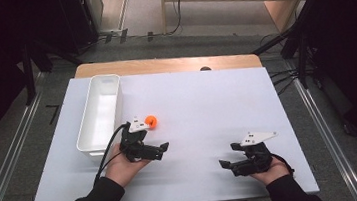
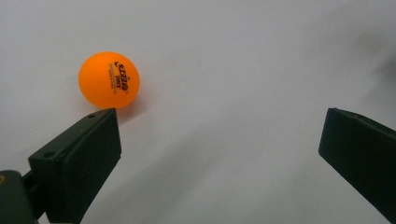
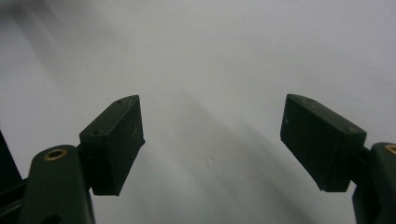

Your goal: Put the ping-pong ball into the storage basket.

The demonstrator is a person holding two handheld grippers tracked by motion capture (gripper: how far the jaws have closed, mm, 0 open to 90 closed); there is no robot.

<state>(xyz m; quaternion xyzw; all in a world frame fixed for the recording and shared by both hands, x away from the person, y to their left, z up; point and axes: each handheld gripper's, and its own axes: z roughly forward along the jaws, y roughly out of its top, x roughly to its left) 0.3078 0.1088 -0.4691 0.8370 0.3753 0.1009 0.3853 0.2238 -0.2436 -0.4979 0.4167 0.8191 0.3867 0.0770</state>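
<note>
An orange ping-pong ball (image 1: 151, 120) lies on the white table (image 1: 201, 98), a little right of a white rectangular bin (image 1: 98, 114). My left gripper (image 1: 151, 138) is just in front of the ball, held in a hand. In the left gripper view the ball (image 2: 109, 80) with printed lettering rests just past the tip of the left jaw, outside the gap, and the left gripper (image 2: 219, 121) is open wide. My right gripper (image 1: 227, 155) is low at the table's front right, and in its own view the right gripper (image 3: 212, 112) stands open over bare table.
The bin looks empty and runs lengthwise along the table's left side. A wooden strip (image 1: 167, 64) borders the far edge. Dark stands and cables (image 1: 284, 77) sit on the floor around the table.
</note>
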